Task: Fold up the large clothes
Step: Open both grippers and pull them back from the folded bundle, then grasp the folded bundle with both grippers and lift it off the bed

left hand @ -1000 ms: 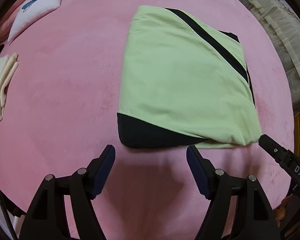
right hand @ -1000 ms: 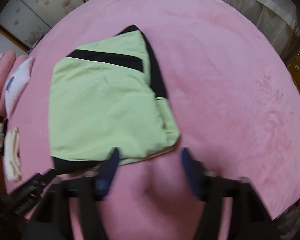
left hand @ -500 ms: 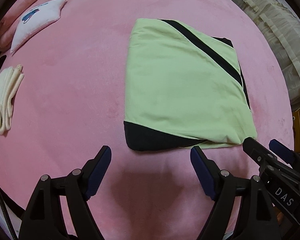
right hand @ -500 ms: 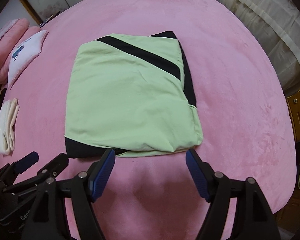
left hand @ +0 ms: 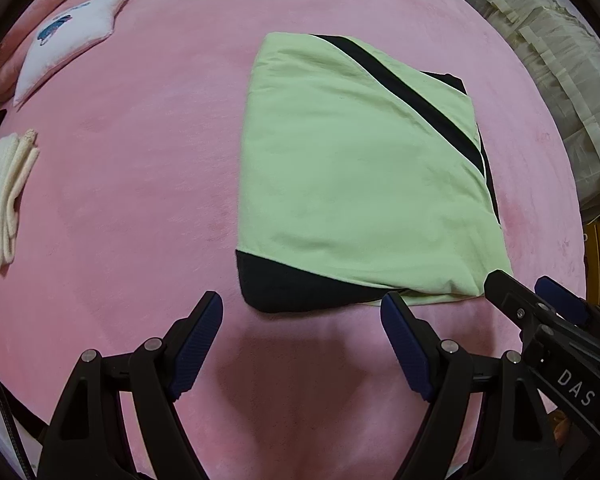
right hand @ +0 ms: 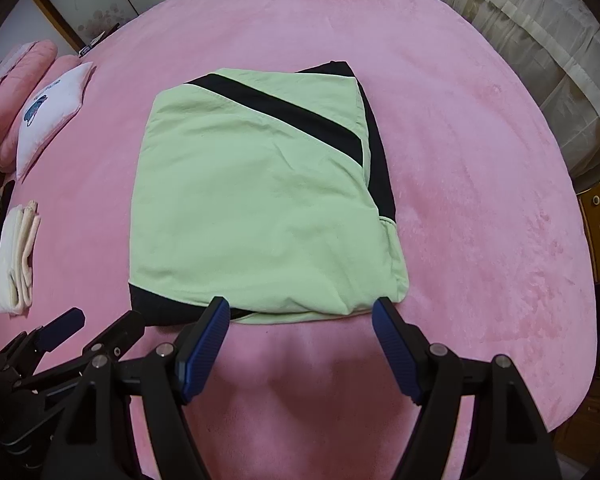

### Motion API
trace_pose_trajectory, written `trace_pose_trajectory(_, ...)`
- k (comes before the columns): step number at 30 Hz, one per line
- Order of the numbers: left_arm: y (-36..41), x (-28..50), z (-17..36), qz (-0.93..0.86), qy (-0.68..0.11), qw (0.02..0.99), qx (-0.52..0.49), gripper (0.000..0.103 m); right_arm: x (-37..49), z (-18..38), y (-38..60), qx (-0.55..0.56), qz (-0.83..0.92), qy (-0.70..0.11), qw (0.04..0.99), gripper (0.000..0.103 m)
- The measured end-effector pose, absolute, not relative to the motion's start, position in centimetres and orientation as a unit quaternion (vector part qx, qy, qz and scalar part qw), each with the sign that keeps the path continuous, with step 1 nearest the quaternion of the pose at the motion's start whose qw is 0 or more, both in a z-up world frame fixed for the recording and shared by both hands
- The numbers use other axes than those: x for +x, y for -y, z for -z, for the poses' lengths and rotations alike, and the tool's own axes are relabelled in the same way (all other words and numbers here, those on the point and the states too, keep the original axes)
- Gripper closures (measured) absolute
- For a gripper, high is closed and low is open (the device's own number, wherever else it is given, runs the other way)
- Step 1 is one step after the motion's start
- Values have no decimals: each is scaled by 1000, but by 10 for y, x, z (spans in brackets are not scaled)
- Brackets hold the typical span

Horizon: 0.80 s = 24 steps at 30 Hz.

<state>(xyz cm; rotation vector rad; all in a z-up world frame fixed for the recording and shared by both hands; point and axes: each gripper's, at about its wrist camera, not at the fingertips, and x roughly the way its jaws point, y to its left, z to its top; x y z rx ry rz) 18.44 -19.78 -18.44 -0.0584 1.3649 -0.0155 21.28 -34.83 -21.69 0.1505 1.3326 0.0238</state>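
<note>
You had both tools hovering just short of the near edge of the folded green-and-black garment (left hand: pixel 360 184), which lay flat on the pink bedspread (left hand: pixel 140 160) directly ahead of your fingers. Your left gripper (left hand: pixel 302 344) was spread wide with nothing between its pads, the garment's black near corner sitting just beyond and between its tips. Your right gripper (right hand: pixel 302 340) was likewise parted and empty, its tips level with the garment's near hem, the left tip overlapping that hem in the picture, though I could not tell whether it touched. In the left view the right tool sat off to the right side, close to the garment's near right corner.

Judging by the compact rectangle, with its layers stacked and a diagonal black stripe across the top, the folding looked nearly or fully done; you seemed to be between steps, either finished or set for one last fold. If another fold was meant, the next move called for each gripper to reach forward to a near corner, pinch through all layers, and carry them away from you together.

A folded cream towel (left hand: pixel 4 200) and a white cushion (left hand: pixel 72 36) lay well off to the left.
</note>
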Motion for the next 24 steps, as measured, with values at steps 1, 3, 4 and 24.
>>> trace_pose_trajectory(1,198,187,186,10,-632,775,-28,23,214,219,349,70,-11,-619,783,29)
trace_pose_trajectory(3,198,193,192,11,-634,773,-26,23,219,223,352,69,-13,-621,780,29)
trace_pose_trajectory(4,197,196,194,11,-634,773,-23,23,222,227,354,69,-18,-622,780,29)
trace_pose_trajectory(24,116,308,269,93,-654,736,-148,23,334,350,463,280,-204,-630,695,27)
